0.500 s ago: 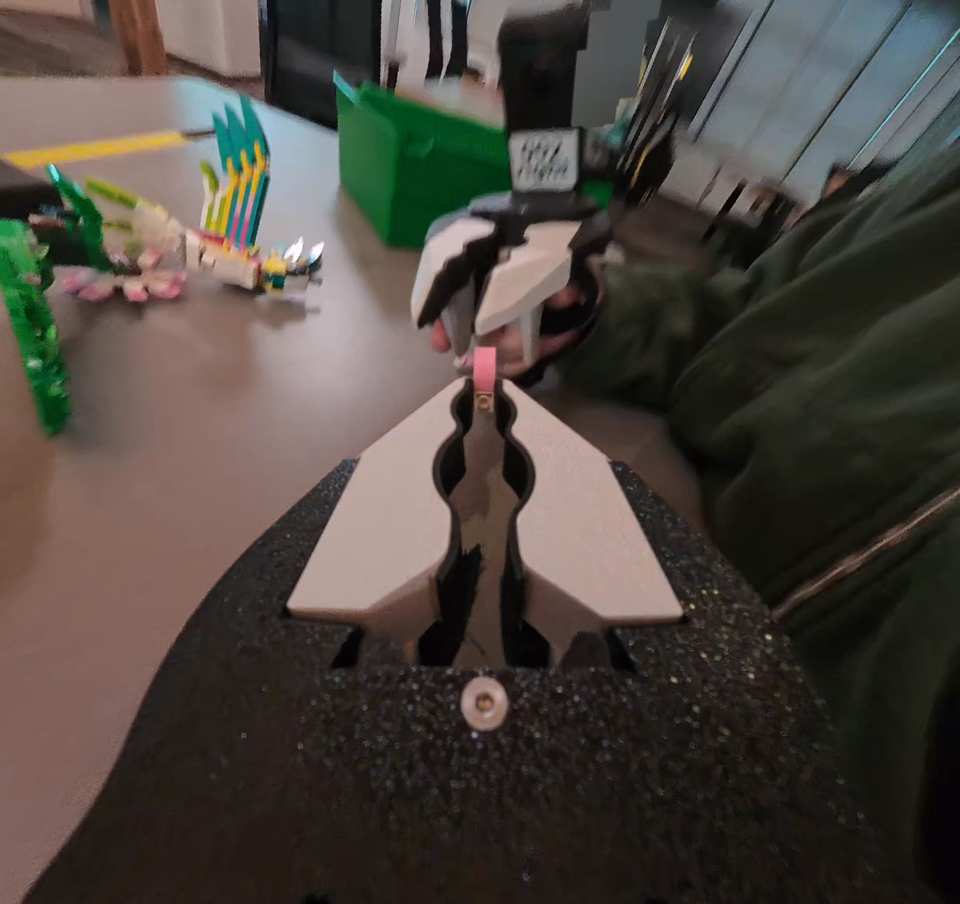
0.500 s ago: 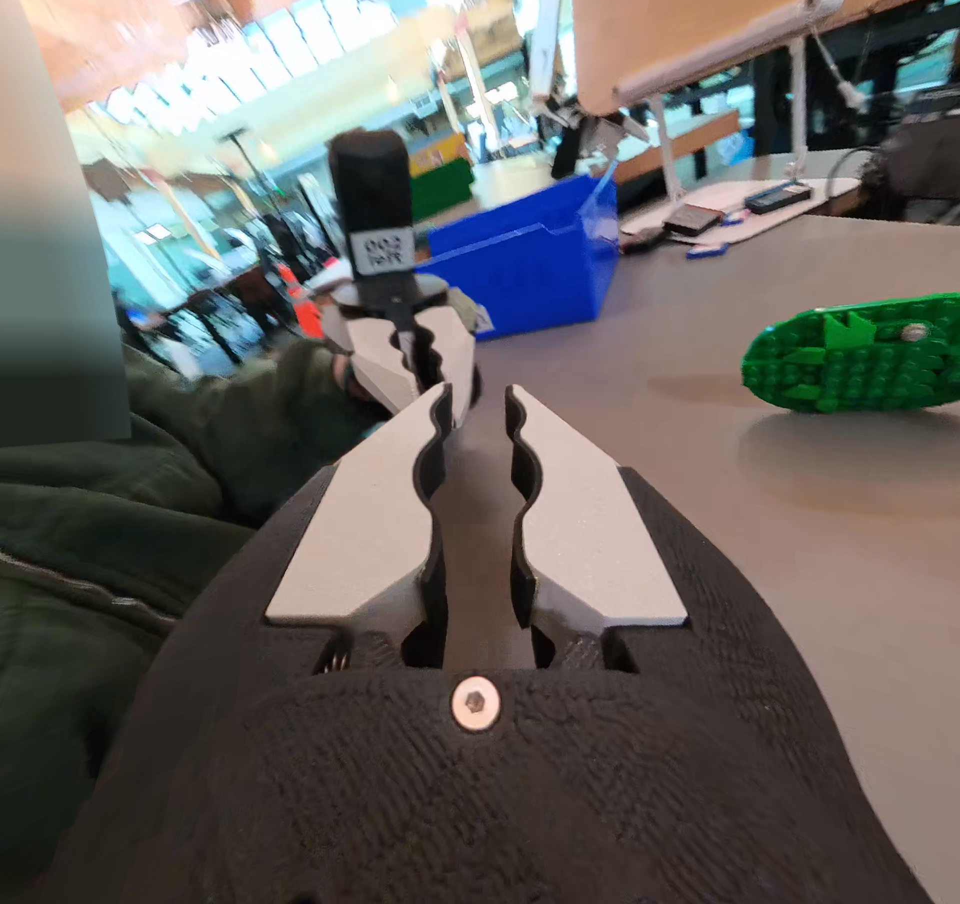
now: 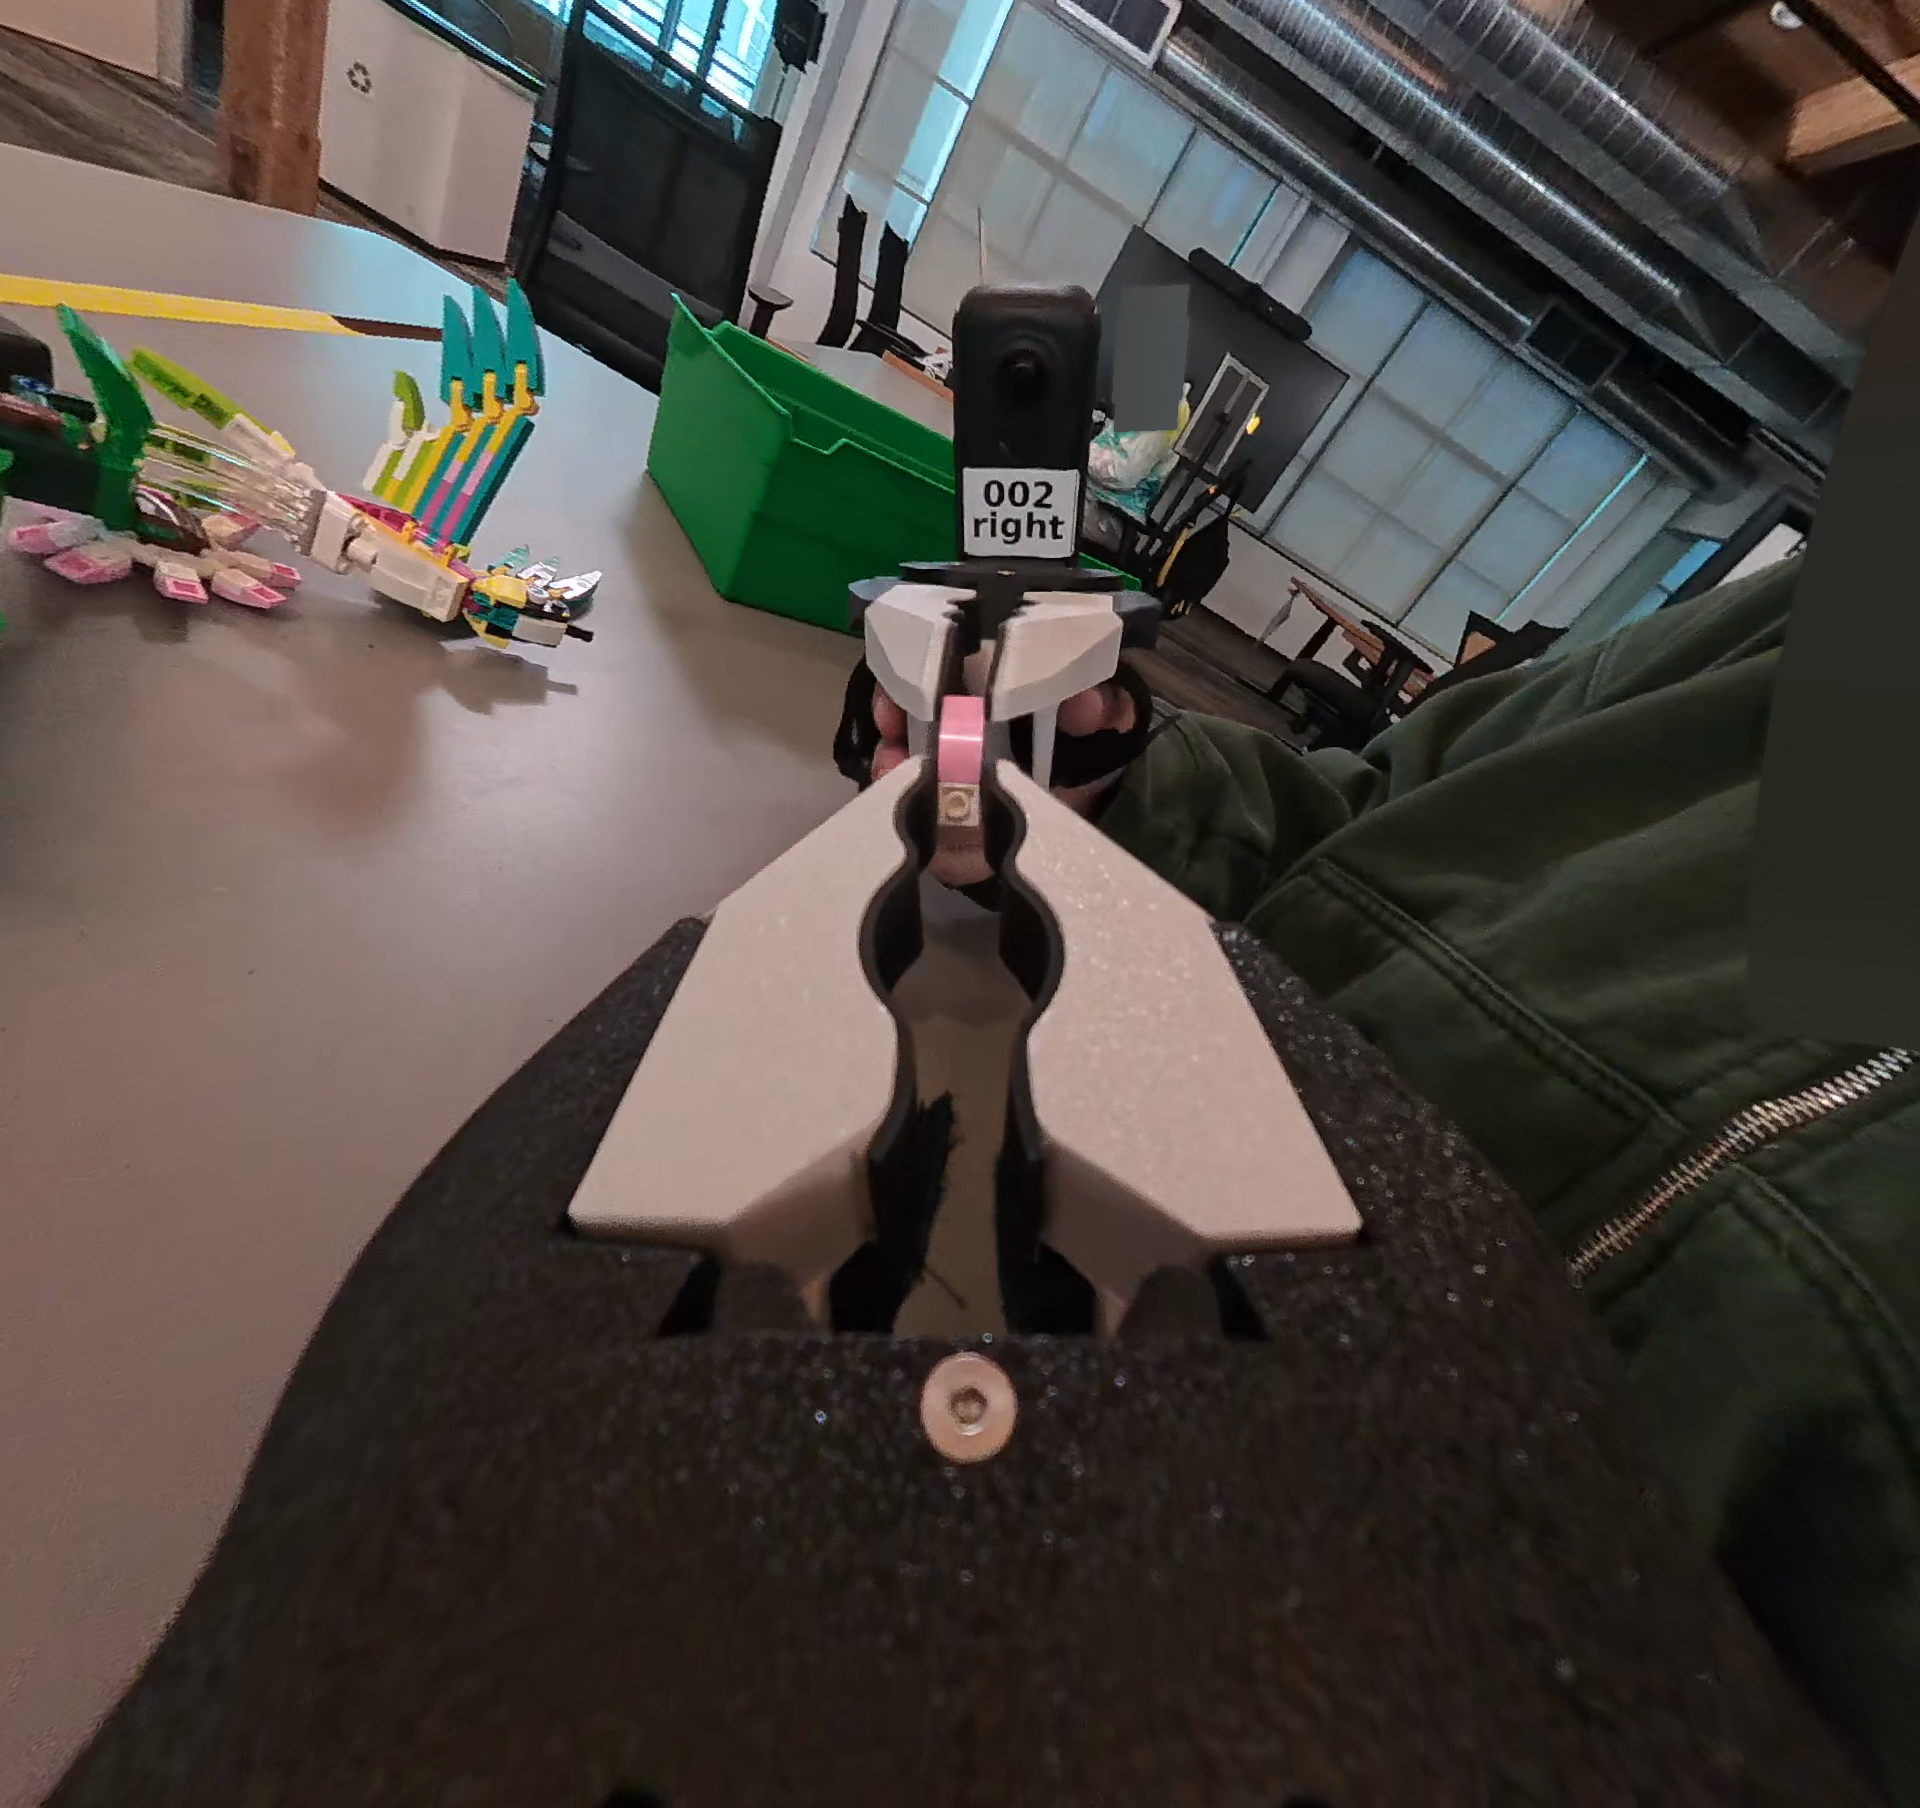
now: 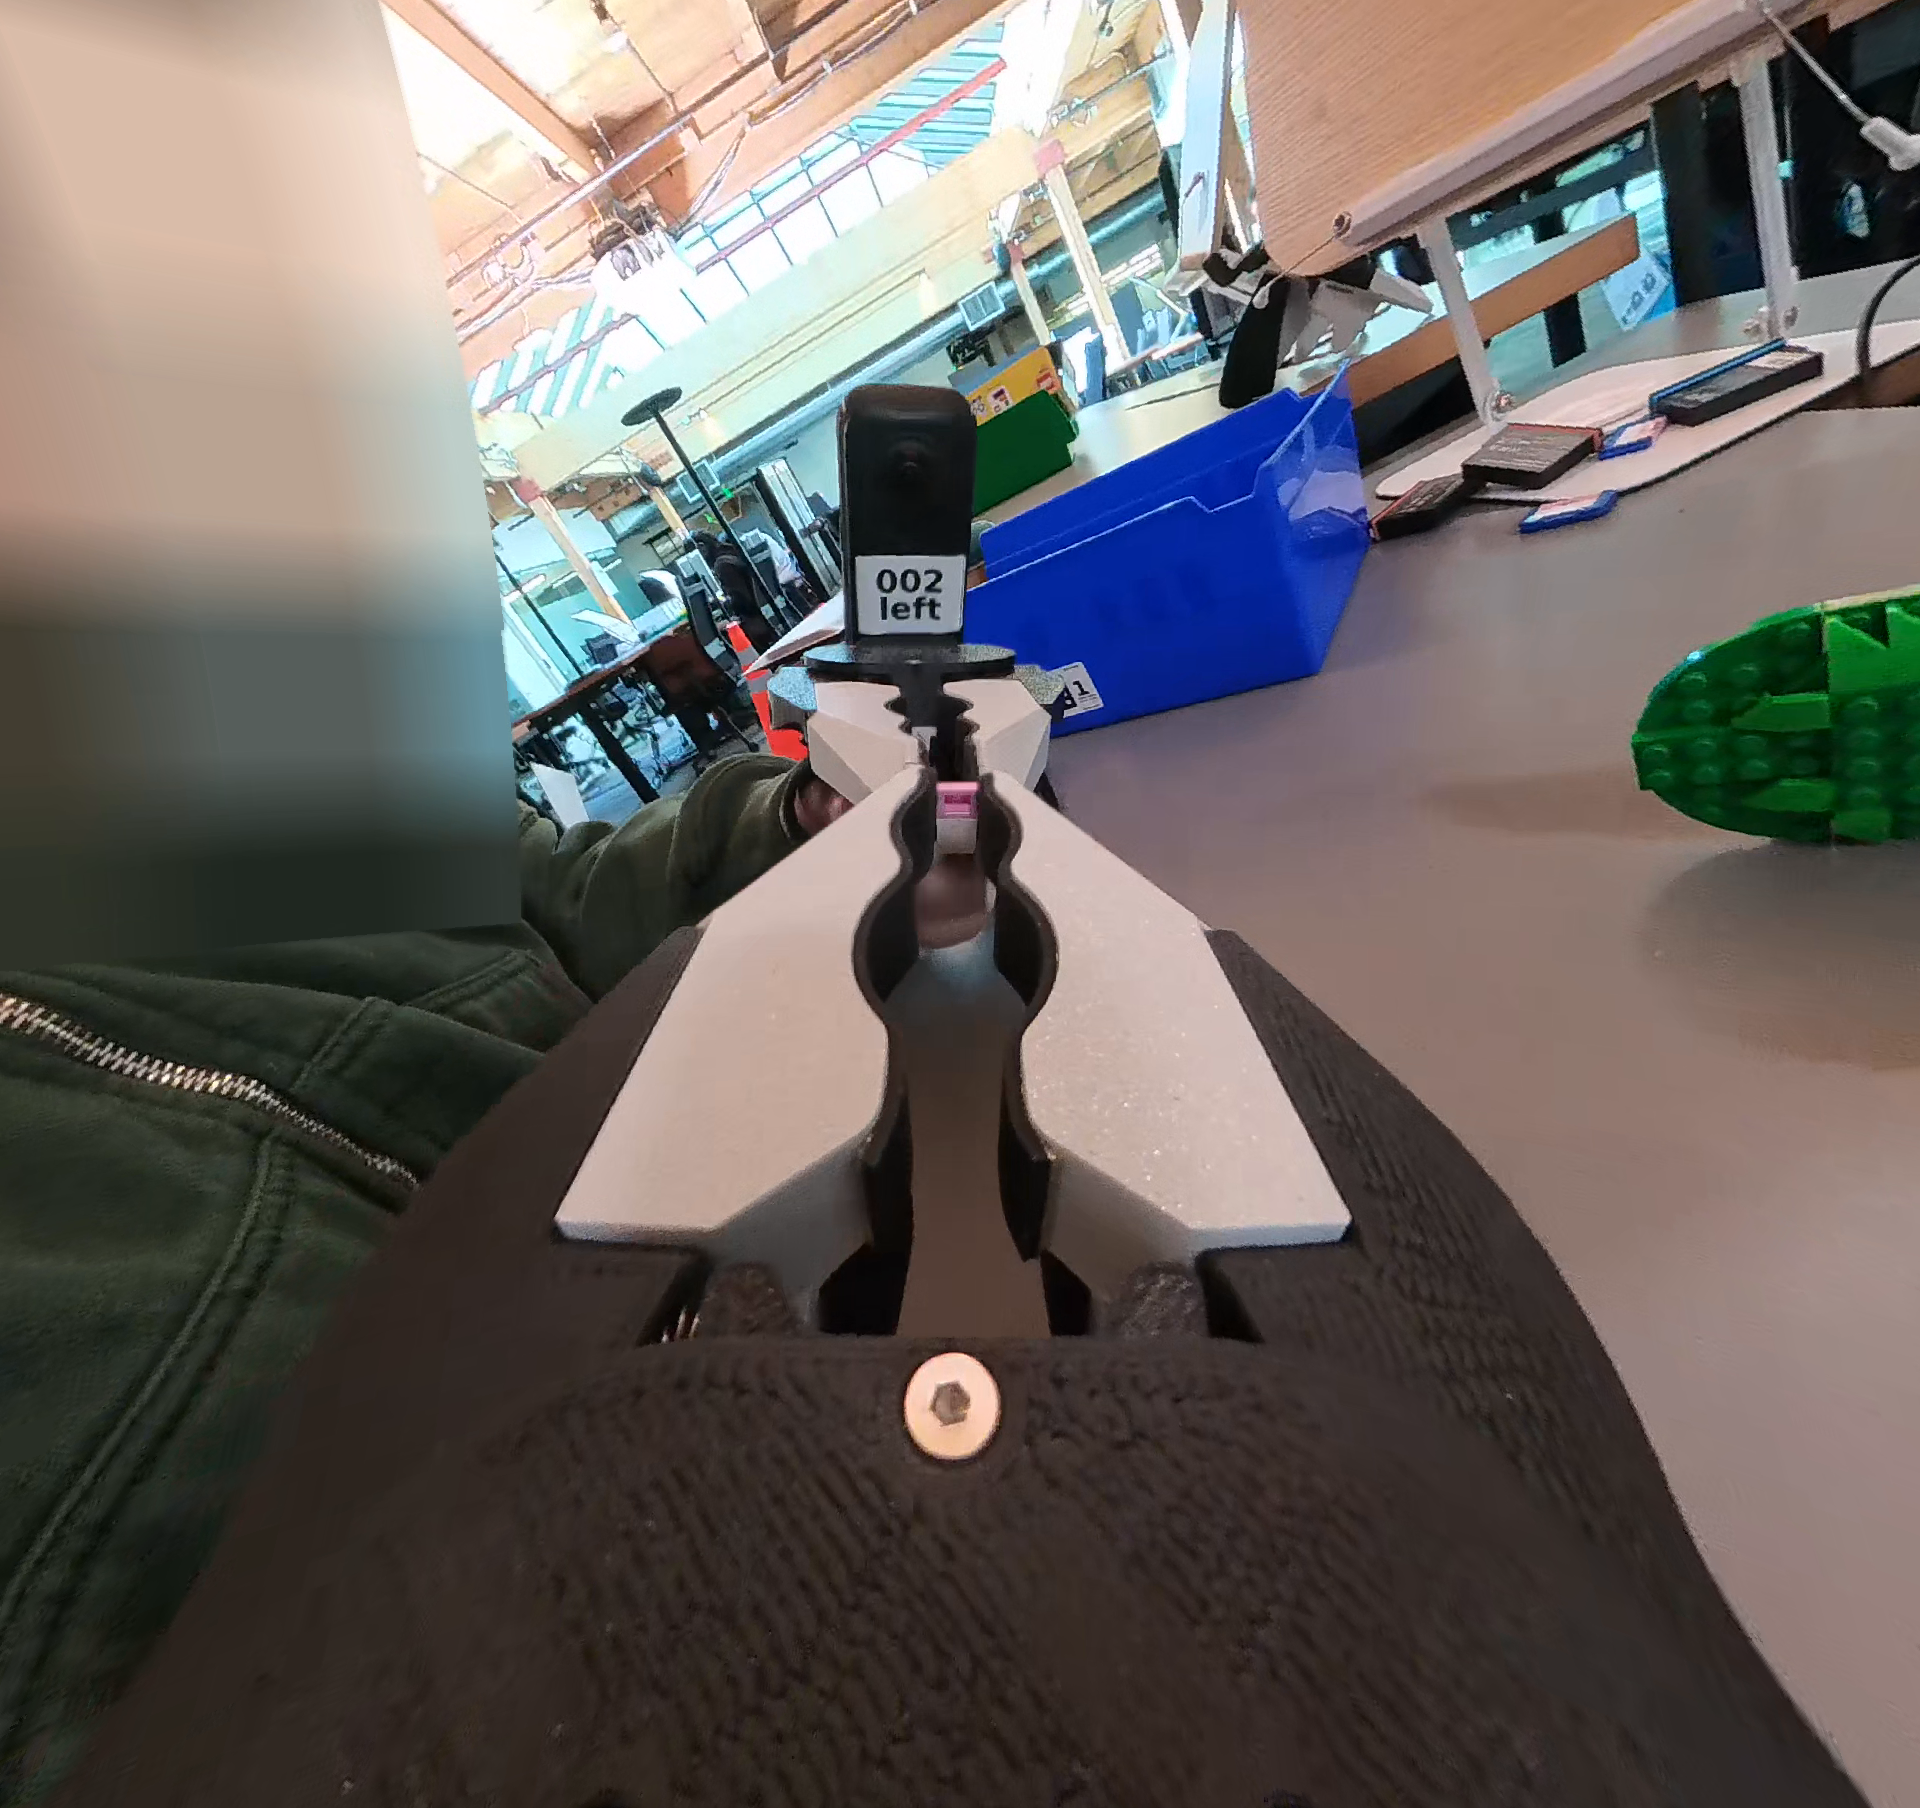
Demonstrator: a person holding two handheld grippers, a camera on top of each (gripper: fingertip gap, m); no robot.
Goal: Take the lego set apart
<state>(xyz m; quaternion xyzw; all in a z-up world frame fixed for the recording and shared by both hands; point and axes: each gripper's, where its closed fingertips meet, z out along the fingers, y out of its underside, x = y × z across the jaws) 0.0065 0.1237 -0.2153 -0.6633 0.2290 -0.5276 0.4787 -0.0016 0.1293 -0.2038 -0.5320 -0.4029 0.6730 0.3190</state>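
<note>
A small pink and white lego piece (image 3: 961, 745) is held between both grippers, above the grey table (image 3: 312, 875). My left gripper (image 3: 958, 794) is shut on its white studded end. My right gripper (image 3: 971, 690) faces it tip to tip and is closed on the pink end. In the right wrist view my right gripper (image 4: 956, 790) is shut on the pink piece (image 4: 956, 806), and the left gripper (image 4: 935, 735) is right behind it. A colourful lego bird model (image 3: 416, 532) lies on the table far left. A green lego plate (image 4: 1787, 730) lies at the right.
A green bin (image 3: 790, 501) stands on the table behind the right gripper. A blue bin (image 4: 1174, 584) stands behind the left gripper. A person's green jacket (image 3: 1558, 927) fills the near side. Small devices (image 4: 1527, 454) lie on a white mat at the back. Both grippers' tips are close together, under 4 cm apart. My right tips are roughly 15 cm from the green lego plate (image 4: 1787, 730). Left tips and right tips are each some 25 cm from the colourful lego bird model (image 3: 416, 532).
My right gripper was open and apart from the left one; it has moved in and closed on the pink piece that the left gripper holds. Both views have steadied.
</note>
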